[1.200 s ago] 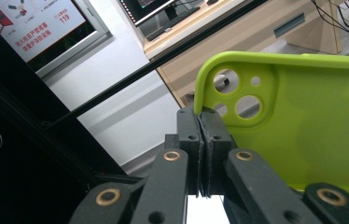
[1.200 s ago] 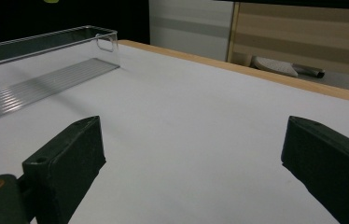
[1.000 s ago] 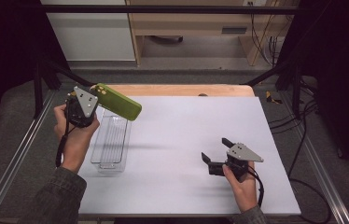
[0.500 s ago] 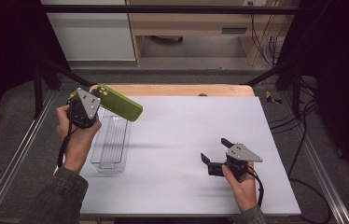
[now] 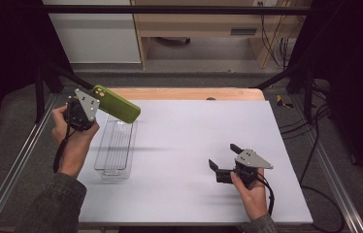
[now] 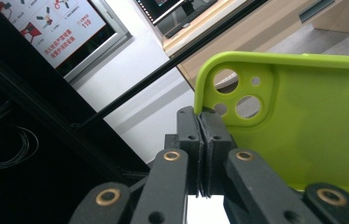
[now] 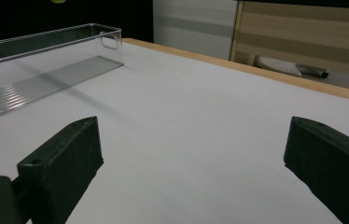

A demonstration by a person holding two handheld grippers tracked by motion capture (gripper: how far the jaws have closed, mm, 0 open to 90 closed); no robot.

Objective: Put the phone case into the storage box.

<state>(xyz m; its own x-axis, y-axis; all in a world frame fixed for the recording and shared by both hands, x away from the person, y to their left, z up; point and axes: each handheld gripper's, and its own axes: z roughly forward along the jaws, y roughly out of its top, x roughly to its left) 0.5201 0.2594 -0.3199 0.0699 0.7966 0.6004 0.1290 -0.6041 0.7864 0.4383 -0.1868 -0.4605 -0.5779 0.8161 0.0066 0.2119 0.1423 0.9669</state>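
Clear plastic tray [image 5: 115, 148]: empty | green phone case [image 5: 119, 108]: above, in left gripper [image 6: 201, 122]

**Three viewpoints on one table**

The high view looks forward and down on the white table [image 5: 194, 160] from above the person's side. The left gripper view tilts upward, close on a green phone case [image 6: 303, 121]. The right gripper view skims low across the table, sharing the clear tray [image 7: 46, 70] with the high view.

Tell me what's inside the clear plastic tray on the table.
The clear tray looks empty: only its ribbed floor shows through. The green phone case, pinched in the left gripper, hangs above its far end and hides part of that end in the high view.
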